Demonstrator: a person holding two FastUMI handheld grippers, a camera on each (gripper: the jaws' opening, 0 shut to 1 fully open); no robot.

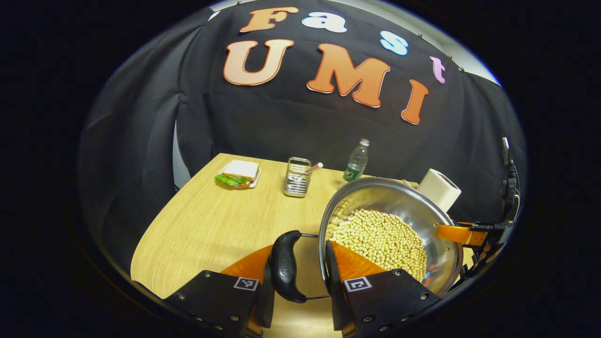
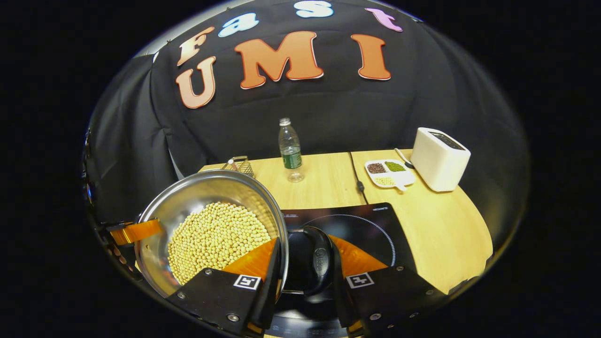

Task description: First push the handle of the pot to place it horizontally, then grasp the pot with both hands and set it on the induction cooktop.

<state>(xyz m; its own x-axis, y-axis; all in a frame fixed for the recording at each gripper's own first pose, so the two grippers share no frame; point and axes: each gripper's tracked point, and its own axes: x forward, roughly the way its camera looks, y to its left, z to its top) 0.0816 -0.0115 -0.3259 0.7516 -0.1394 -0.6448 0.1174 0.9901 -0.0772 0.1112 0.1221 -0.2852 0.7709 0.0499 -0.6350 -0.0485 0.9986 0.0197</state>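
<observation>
The wooden table (image 2: 436, 234) carries everything here, with the black cooktop (image 2: 371, 225) lying flat on its near part, a cord running from it toward the back edge. Over the cooktop's left side sits the steel pot (image 2: 188, 202), tipped a little and heaped with pale beans (image 2: 213, 239) — whether its base touches the glass or hangs just above it I cannot tell. In the left gripper view the same pot (image 1: 399, 197) is at the right of the table, beans (image 1: 382, 237) piled toward the near wall.

The right claw (image 2: 304, 267) is closed on the pot's right side, one finger inside the rim against the beans and the other outside the black handle (image 2: 319, 258), both pressing. The left claw (image 1: 300, 272) grips the opposite side the same way — rim and black handle (image 1: 284, 267) caught between its two fingers.

Behind, a white toaster (image 2: 439, 159) stands at the right rear of the table, a sectioned dish (image 2: 389, 172) of small foods just beside it. A water bottle (image 2: 290, 150) stands upright at the back middle. A wire caddy (image 1: 296, 177) holds a pink-tipped stick, and a sandwich on a plate (image 1: 237, 174) lies near the far left corner.
</observation>
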